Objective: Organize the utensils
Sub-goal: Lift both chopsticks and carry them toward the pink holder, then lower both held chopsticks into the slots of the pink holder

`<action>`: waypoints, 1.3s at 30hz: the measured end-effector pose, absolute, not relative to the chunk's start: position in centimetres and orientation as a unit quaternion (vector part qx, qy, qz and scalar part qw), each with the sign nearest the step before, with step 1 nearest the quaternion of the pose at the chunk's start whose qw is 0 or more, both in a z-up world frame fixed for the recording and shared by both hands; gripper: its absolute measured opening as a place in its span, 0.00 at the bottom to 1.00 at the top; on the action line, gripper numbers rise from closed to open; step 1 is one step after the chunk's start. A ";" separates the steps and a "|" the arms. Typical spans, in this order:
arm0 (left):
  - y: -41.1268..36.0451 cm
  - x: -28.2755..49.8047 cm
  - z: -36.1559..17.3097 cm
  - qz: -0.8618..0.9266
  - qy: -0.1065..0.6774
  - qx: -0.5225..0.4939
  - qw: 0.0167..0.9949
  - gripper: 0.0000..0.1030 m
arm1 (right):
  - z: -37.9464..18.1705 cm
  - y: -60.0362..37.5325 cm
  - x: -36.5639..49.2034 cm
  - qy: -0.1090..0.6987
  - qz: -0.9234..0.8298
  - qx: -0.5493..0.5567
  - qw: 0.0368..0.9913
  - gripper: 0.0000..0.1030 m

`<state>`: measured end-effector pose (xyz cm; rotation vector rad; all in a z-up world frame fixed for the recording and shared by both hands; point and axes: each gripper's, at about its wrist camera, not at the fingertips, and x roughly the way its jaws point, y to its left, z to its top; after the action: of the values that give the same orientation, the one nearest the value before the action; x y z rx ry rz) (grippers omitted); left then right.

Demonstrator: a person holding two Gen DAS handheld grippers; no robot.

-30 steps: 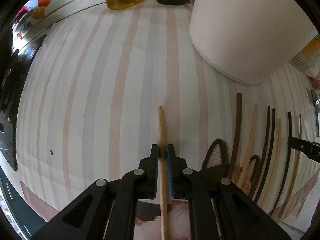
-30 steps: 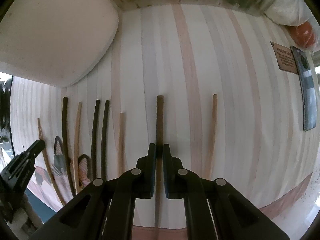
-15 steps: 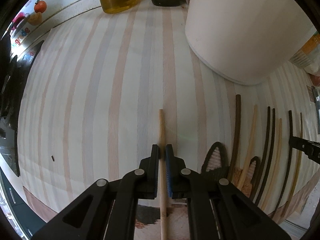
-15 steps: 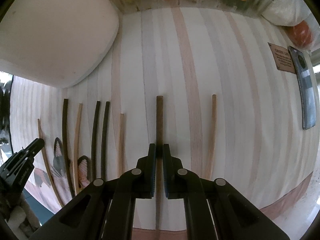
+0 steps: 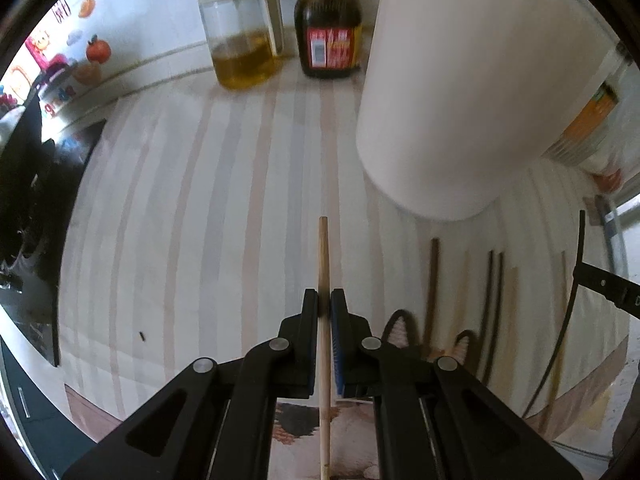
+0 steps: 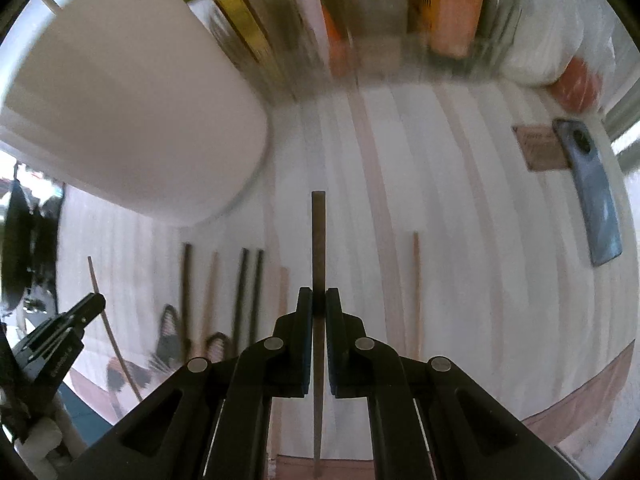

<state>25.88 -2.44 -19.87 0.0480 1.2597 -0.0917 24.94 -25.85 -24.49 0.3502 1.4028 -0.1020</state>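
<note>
My left gripper point(image 5: 324, 303) is shut on a light wooden chopstick point(image 5: 323, 256) and holds it above the striped cloth point(image 5: 200, 220). My right gripper point(image 6: 319, 302) is shut on a dark brown chopstick point(image 6: 318, 236), also lifted. A tall white container point(image 5: 460, 92) stands ahead to the right in the left wrist view; in the right wrist view the container point(image 6: 120, 116) is ahead to the left. Several loose chopsticks point(image 6: 244, 288) and two small spoons point(image 5: 400, 326) lie in a row on the cloth between the grippers. One more light chopstick point(image 6: 417, 288) lies right of my right gripper.
An oil jug point(image 5: 240, 36) and a dark sauce bottle point(image 5: 330, 28) stand at the back. A phone point(image 6: 592, 192) lies at the right on the cloth. Packaged goods point(image 6: 400, 12) line the back wall. A dark stove point(image 5: 36, 208) is at the left.
Both grippers have risen and tilted up with their chopsticks, so the container, bottles and back wall show more. The right wrist view is blurred by the motion.
</note>
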 end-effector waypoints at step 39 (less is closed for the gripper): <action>-2.1 27.0 0.2 -0.061 0.404 -0.021 0.912 0.03 | -3.6 -25.5 30.4 0.427 0.009 0.165 0.889 0.06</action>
<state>26.97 -2.12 0.18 -0.0443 0.8330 -0.1255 30.41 -25.50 -3.56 0.3421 0.8860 0.0187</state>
